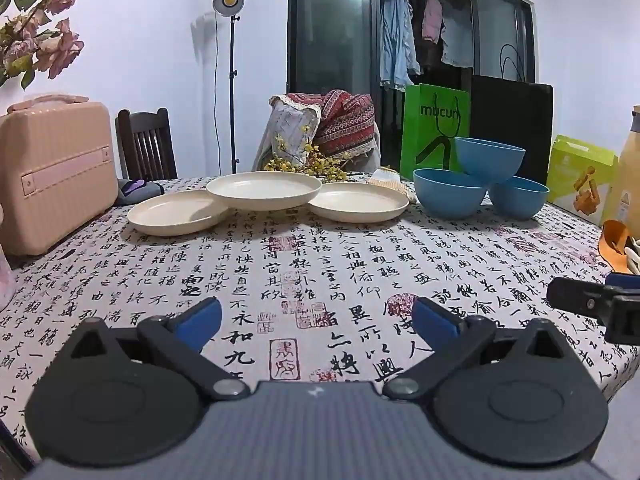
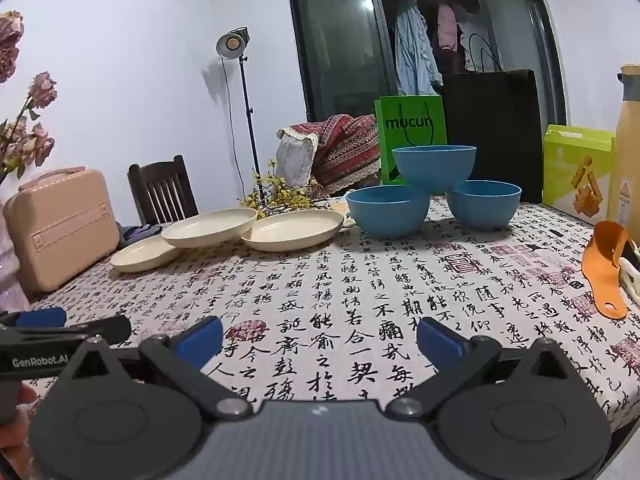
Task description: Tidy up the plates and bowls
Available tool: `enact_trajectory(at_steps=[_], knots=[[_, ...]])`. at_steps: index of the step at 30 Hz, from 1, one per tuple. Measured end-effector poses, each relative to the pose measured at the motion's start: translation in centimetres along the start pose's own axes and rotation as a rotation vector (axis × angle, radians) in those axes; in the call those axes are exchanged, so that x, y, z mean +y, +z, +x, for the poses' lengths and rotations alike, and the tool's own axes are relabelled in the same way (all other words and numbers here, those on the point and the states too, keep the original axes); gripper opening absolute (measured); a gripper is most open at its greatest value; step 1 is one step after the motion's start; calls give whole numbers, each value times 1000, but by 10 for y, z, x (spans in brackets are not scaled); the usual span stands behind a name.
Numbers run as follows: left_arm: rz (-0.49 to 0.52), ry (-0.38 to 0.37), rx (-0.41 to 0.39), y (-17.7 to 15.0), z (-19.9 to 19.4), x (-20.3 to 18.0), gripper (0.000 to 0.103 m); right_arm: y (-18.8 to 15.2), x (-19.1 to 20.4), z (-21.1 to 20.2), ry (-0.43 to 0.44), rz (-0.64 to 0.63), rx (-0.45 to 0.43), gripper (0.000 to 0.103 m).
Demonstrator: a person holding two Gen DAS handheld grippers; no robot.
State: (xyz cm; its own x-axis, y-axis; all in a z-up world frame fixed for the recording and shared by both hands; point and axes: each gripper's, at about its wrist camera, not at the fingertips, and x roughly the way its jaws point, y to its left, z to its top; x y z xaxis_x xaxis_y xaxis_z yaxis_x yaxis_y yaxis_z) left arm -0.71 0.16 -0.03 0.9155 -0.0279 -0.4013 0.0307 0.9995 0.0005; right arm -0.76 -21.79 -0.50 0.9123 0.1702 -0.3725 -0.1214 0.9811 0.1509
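Across the surface (image 1: 320, 264), far side: three cream plates (image 1: 264, 190) sit ahead-left, nearer the left hand-held gripper (image 1: 316, 320); three blue bowls (image 2: 434, 196) ahead-right, nearer the right hand-held gripper (image 2: 320, 340). Both gape wide, holding nothing.

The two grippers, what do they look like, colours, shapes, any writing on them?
Both match. The left gripper has black linkage arms on round black discs, blue pads on its fingertips and a ribbed grey body. The right gripper is built the same. Seen from the right wrist camera, the left gripper's side reads GenRobot.AI in white. No cables or sleeves show.
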Motion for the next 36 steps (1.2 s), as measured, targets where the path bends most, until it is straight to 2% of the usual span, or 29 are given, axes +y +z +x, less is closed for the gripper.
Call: enact_trajectory(at_steps=[36], knots=[[-15, -12, -4, -2, -2, 4, 103, 1, 1, -4, -4, -9, -1, 103]])
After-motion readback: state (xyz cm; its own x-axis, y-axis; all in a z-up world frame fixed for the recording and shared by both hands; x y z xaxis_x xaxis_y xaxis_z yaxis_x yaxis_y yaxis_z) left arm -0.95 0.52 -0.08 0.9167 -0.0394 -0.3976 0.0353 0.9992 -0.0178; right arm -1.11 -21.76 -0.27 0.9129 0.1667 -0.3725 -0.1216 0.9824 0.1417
